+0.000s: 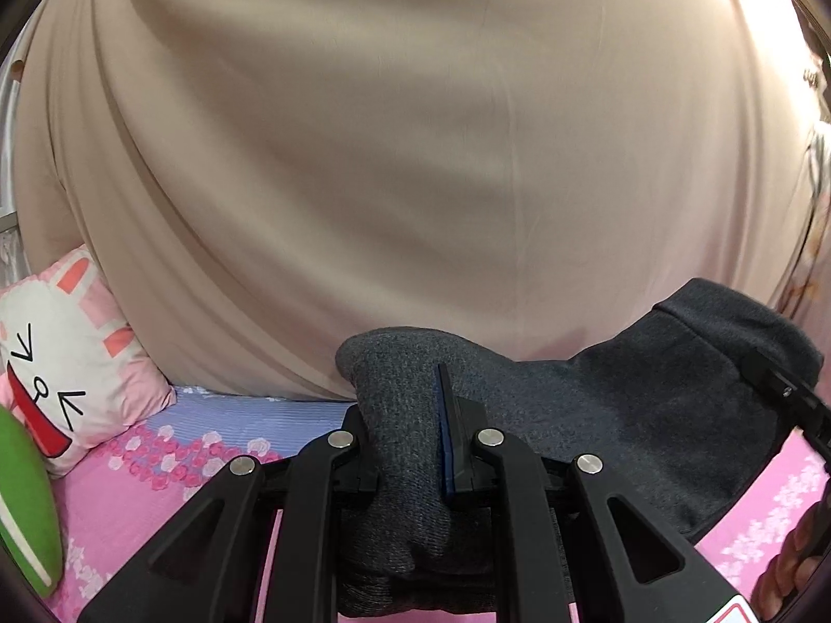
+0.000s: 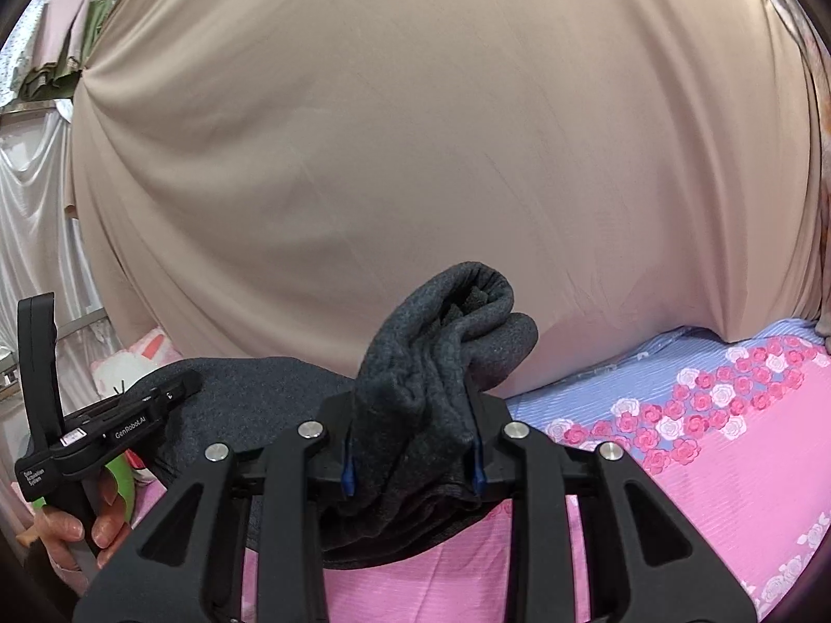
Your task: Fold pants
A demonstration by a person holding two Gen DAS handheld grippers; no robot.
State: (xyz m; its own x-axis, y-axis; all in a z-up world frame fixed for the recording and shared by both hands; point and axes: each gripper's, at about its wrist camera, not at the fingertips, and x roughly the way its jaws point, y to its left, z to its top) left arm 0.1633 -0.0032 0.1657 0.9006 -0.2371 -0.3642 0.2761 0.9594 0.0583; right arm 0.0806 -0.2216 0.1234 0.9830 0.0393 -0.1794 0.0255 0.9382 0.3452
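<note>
The dark grey pants (image 1: pixel 623 405) hang stretched between my two grippers above the pink bed. My left gripper (image 1: pixel 410 415) is shut on one bunched end of the pants, the cloth pinched between its blue-padded fingers. My right gripper (image 2: pixel 415 441) is shut on the other bunched end (image 2: pixel 446 342), which sticks up above the fingers. The right gripper shows at the right edge of the left wrist view (image 1: pixel 794 405). The left gripper, held by a hand, shows at the left of the right wrist view (image 2: pixel 104 431).
A pink floral bedsheet (image 2: pixel 701 467) lies below. A beige curtain (image 1: pixel 415 130) hangs close behind. A white and pink rabbit cushion (image 1: pixel 67 358) and a green object (image 1: pixel 21 509) sit at the left. Clothes hang on a rack (image 2: pixel 62 41) at the far left.
</note>
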